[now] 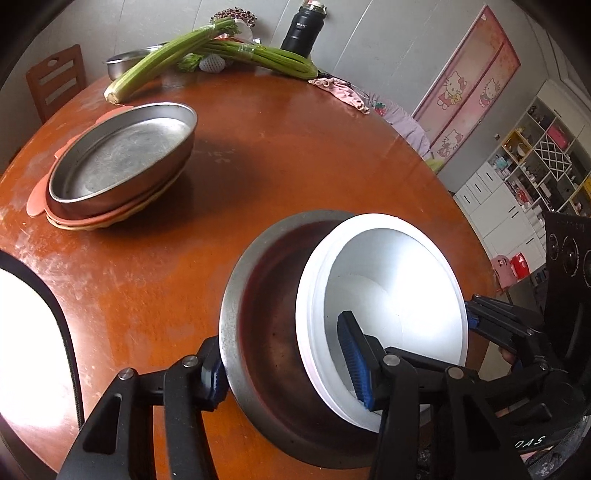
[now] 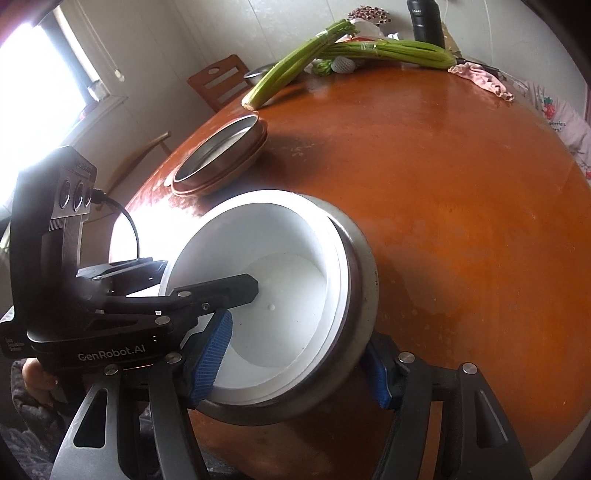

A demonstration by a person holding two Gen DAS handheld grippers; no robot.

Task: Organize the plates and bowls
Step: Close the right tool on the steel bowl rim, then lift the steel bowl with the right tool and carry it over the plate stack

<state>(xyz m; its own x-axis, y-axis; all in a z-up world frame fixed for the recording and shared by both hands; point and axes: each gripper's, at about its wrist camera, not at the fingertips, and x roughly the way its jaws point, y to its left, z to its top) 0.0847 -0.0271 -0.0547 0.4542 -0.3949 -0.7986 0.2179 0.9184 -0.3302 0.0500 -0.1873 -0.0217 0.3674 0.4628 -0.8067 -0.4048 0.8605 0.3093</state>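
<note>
A white bowl [image 1: 399, 295] sits nested in a steel bowl [image 1: 266, 332] near the table's front edge; both tilt. My left gripper [image 1: 288, 365] is shut on the nested bowls, one finger outside the steel wall, one inside the white bowl. My right gripper [image 2: 295, 365] is shut on the same bowls [image 2: 280, 295] from the opposite side, one pad inside the white bowl, one outside the steel bowl [image 2: 362, 288]. A steel plate [image 1: 125, 155] lies stacked on pink and yellow plates [image 1: 92, 218] at the left; it also shows in the right wrist view [image 2: 221, 151].
The round orange table [image 1: 295, 155] carries celery bundles [image 1: 207, 48], a small steel bowl [image 1: 125, 62], a black flask [image 1: 303, 29] and a pink cloth [image 1: 340, 92] at its far edge. A wooden chair [image 1: 55, 81] stands behind.
</note>
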